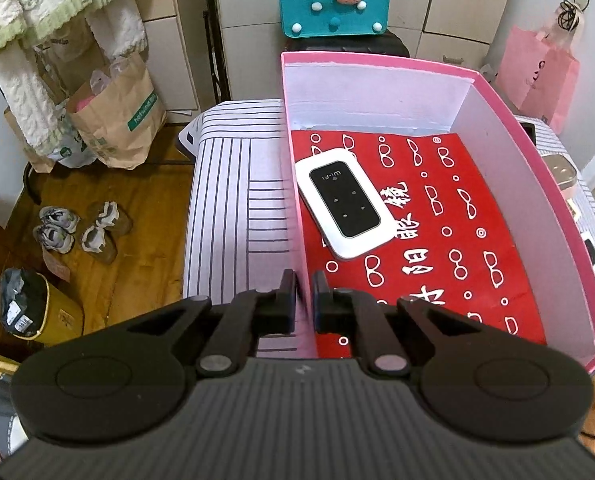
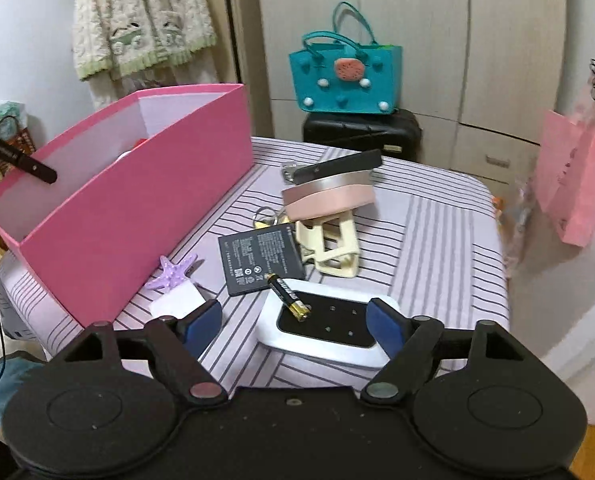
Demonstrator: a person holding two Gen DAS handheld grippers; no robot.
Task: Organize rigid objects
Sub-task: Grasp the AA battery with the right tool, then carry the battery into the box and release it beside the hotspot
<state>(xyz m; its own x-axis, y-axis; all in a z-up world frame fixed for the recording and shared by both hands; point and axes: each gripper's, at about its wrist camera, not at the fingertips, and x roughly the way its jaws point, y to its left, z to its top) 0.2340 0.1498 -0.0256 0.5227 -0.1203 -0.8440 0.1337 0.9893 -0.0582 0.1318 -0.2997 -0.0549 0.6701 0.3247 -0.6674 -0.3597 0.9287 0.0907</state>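
On the left, the left gripper [image 1: 304, 285] is clenched on the near-left wall of the pink box [image 1: 537, 168], one finger outside and one inside; I would judge this is to keep the light box from sliding while things are dropped in. Inside, on a red sheet [image 1: 477, 240] printed with white spectacles, a white Wi-Fi router [image 1: 343, 203] already lies flat against the left wall, so the sorting looks begun but far from finished.

The box stands on a striped cloth [image 2: 437, 240] spread over what seems a padded counter, and to the right of the box the loose things wait in a cluster: a purple starfish [image 2: 173, 272] on a small white block close to the box's wall, a flat black phone battery [image 2: 259, 258], a cream hair claw [image 2: 333, 246], keys partly hidden behind it, and a pink case [image 2: 329, 196] with a dark bar [image 2: 337, 166] resting on top.

Nearest, the right gripper [image 2: 297, 322] hangs with fingers released and wide apart on either side of a second white router [image 2: 321, 330], gripping nothing. An AA battery [image 2: 289, 298] lies slantwise across that router's top and could roll off if the router is lifted.
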